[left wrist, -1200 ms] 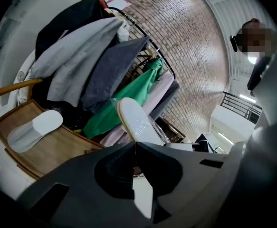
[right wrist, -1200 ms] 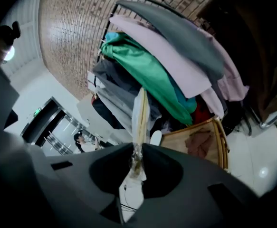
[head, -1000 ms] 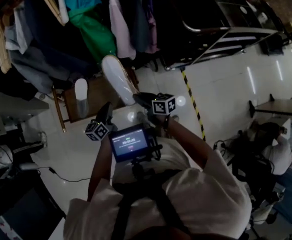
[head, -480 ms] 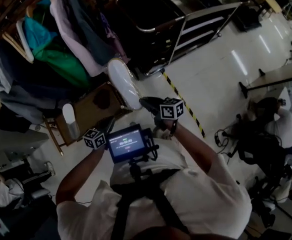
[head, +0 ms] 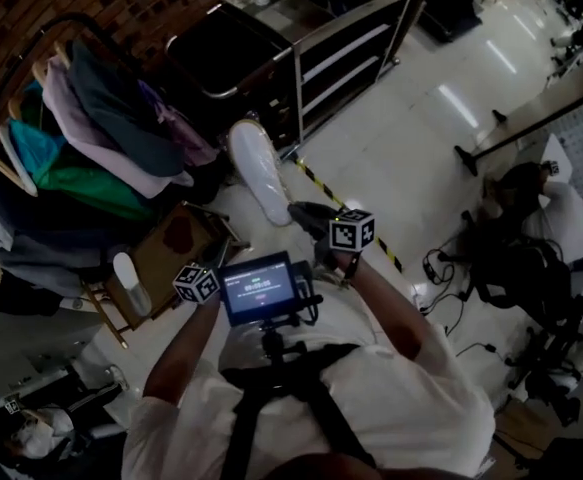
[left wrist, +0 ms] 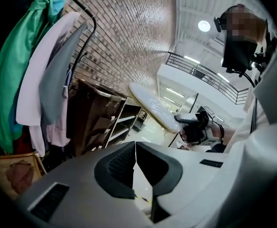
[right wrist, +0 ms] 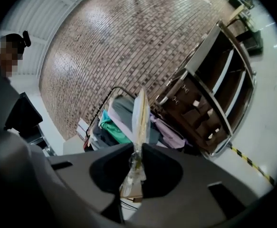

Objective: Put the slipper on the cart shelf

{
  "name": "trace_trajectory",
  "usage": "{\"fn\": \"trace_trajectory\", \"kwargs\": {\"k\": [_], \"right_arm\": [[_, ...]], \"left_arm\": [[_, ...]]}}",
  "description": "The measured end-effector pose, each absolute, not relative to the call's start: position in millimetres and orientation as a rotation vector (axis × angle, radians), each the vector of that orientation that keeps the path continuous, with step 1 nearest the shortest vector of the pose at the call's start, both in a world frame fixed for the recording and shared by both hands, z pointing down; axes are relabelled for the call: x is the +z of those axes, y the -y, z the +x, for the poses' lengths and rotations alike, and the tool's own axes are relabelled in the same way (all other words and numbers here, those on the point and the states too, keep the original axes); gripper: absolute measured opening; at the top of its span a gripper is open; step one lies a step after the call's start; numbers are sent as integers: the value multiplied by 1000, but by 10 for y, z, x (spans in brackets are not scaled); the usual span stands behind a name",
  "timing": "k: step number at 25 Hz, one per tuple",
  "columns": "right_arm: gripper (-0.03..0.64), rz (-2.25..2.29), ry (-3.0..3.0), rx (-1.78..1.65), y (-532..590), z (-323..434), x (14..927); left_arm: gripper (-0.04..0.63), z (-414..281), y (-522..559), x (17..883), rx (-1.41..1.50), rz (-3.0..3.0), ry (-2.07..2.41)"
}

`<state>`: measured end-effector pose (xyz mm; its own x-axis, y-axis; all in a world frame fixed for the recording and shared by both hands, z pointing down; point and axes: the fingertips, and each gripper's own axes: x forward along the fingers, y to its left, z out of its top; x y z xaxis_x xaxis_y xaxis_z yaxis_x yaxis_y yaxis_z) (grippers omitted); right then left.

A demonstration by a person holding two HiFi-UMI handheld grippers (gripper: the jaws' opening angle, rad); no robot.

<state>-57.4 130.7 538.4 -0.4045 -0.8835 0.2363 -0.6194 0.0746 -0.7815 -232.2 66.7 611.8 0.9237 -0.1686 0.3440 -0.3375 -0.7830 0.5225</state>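
Brick wall [head: 31, 8] backs a rail of hanging clothes [head: 91, 138] and a dark cart [head: 226, 53] with open shelves, both on a pale floor [head: 411, 138] crossed by a yellow-black tape stripe [head: 316, 178]. The right claw [right wrist: 137, 160] is clenched on one end of the slipper [head: 259, 171], white in clear wrapping, held in the air near the cart but on no shelf. The left claw [left wrist: 135, 160] is clenched with nothing between its 2 pads, beside a small screen [head: 259, 288].
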Motion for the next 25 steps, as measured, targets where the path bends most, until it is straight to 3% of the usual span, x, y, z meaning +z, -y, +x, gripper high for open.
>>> {"fn": "trace_trajectory", "kwargs": {"k": [13, 25], "right_arm": [[60, -1696, -1851, -1079, -2290, 977, 5307], [60, -1829, -1692, -1015, -3148, 1751, 5392]], "left_arm": [[-8, -565, -961, 5940, 204, 2426, 290], [-8, 11, -1227, 6014, 176, 2355, 302]]}}
